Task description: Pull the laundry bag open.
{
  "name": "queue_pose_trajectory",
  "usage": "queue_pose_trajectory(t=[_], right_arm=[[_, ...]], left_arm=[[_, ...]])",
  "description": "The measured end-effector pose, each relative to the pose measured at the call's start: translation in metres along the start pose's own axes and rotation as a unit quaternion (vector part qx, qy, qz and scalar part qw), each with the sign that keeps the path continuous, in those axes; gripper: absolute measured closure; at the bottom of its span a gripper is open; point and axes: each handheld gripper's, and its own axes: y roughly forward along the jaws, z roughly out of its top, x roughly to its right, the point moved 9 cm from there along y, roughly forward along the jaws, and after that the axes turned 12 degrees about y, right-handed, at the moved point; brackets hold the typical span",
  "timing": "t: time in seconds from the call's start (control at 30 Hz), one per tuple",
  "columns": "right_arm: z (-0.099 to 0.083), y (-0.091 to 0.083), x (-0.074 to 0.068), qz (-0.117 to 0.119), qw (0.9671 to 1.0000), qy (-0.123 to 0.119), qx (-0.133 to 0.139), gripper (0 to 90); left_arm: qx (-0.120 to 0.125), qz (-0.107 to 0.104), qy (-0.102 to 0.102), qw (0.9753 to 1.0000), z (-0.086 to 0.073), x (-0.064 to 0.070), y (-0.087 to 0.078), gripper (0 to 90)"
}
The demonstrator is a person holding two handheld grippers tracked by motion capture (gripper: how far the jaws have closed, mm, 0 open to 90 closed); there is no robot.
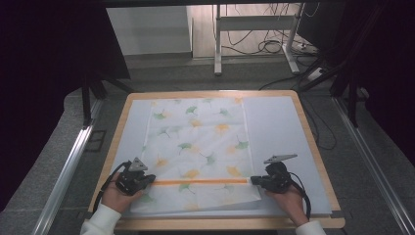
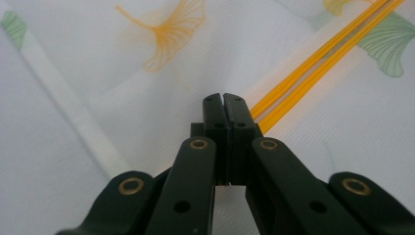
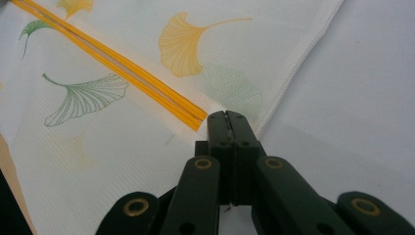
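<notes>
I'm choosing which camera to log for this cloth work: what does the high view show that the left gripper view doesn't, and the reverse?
High view: the wooden table, the pale sheet under the leaf-print cloth, both hands, the right claw and the floor with cables. Left gripper view: the shut jaws up close, pinching at the orange stripe's end, and the cloth's weave. Both share the cloth, the orange stripe and the left claw.
</notes>
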Motion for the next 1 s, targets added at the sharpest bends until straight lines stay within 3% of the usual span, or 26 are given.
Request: queue_pose_trajectory(t=[1.0], right_arm=[[0.000, 0.000, 0.000, -0.001, 1.0000, -0.005, 0.000, 89.4]], left_arm=[[-0.004, 0.015, -0.017, 0.9997, -0.020, -0.014, -0.012, 90.0]])
